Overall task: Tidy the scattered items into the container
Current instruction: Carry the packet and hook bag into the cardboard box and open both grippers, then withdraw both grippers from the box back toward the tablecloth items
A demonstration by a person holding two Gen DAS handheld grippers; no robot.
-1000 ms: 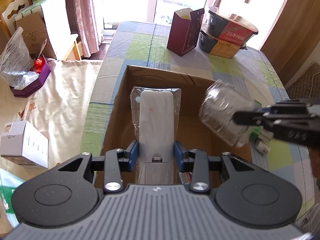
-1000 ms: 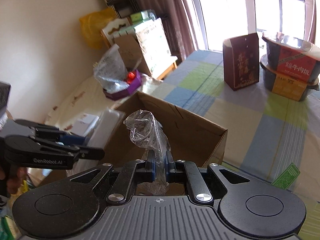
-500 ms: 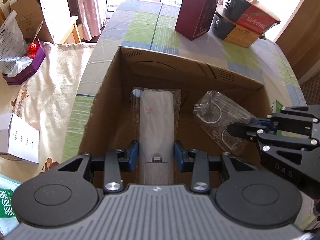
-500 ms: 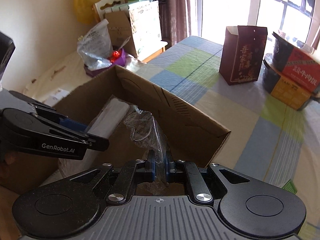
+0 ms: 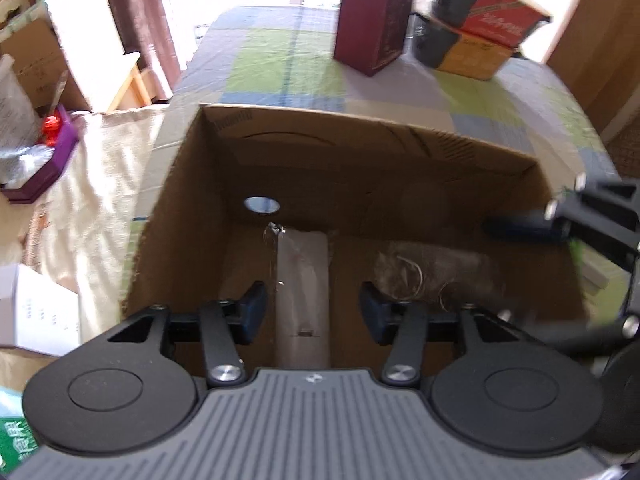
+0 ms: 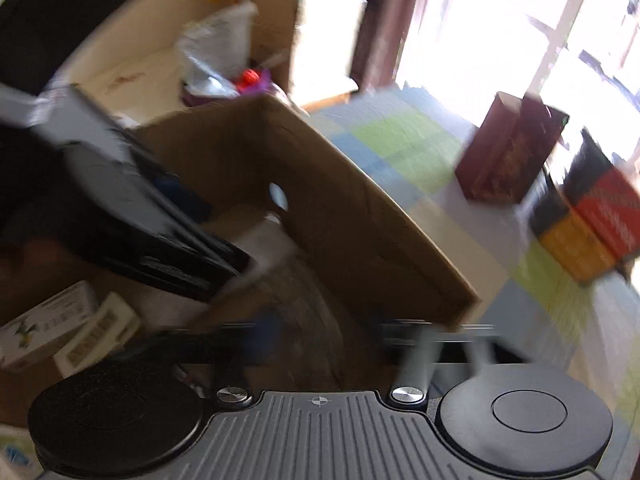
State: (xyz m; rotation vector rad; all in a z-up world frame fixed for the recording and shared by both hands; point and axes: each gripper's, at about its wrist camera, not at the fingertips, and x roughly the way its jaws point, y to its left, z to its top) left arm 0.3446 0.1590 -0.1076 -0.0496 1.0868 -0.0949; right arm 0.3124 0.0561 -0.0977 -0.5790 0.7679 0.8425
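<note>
An open cardboard box (image 5: 360, 152) stands on the checked tablecloth. A long white item in a clear sleeve (image 5: 302, 276) lies on the box floor. My left gripper (image 5: 312, 314) is open around it, with a gap on each side. A clear bag holding a face mask (image 5: 436, 276) lies beside it to the right. My right gripper (image 5: 560, 220) hovers at the box's right wall, apart from the bag. The right wrist view is badly blurred. There my right gripper (image 6: 332, 336) shows spread fingers over the bag (image 6: 304, 308), and the left gripper (image 6: 140, 232) reaches in from the left.
A maroon carton (image 5: 372, 20) and two stacked instant-meal bowls (image 5: 480, 28) stand at the table's far end. Left of the table are a white box (image 5: 32, 312) and a purple tray (image 5: 44, 152). Small cartons (image 6: 52, 324) lie near the box's near corner.
Both grippers went down into the box and opened. The white item and the mask bag now lie loose on the box floor. The right gripper has drawn back toward the right wall.
</note>
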